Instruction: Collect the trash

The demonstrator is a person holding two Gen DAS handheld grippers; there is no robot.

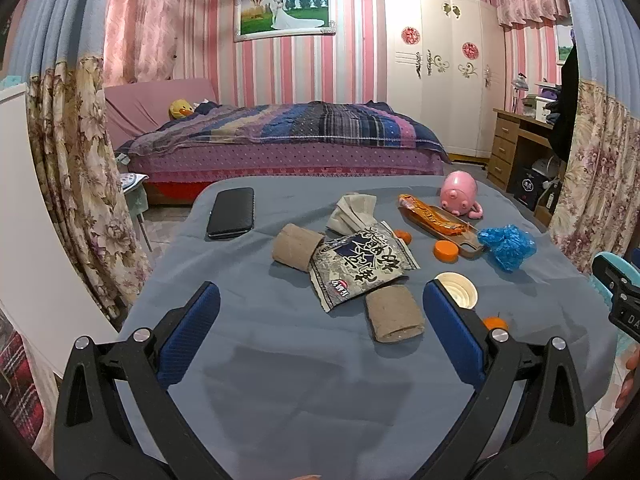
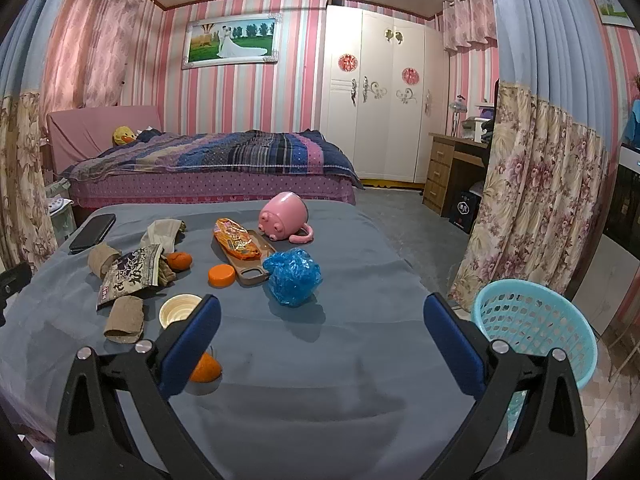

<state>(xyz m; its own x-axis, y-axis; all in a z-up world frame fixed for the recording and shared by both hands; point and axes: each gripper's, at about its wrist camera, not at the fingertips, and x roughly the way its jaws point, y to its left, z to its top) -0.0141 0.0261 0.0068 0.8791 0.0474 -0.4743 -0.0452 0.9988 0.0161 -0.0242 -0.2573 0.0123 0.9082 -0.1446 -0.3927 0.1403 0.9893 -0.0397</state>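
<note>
Both grippers wide open, empty: left gripper [image 1: 322, 300], right gripper [image 2: 322, 312], both above the near edge of the grey-covered table [image 2: 320, 392]. Trash mid-table: dark snack wrapper [image 1: 362, 266], cardboard tubes [image 1: 394, 314], blue plastic bag [image 2: 294, 276]. Teal basket [image 2: 536, 328] on floor, right of table.

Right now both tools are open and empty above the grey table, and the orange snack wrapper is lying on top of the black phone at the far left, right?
Not quite. The orange snack wrapper lies on the brown phone case near the pink mug, not on the black phone; the right wrist view shows it. The rest holds: left tool and right tool are open and empty above the grey table.
</note>
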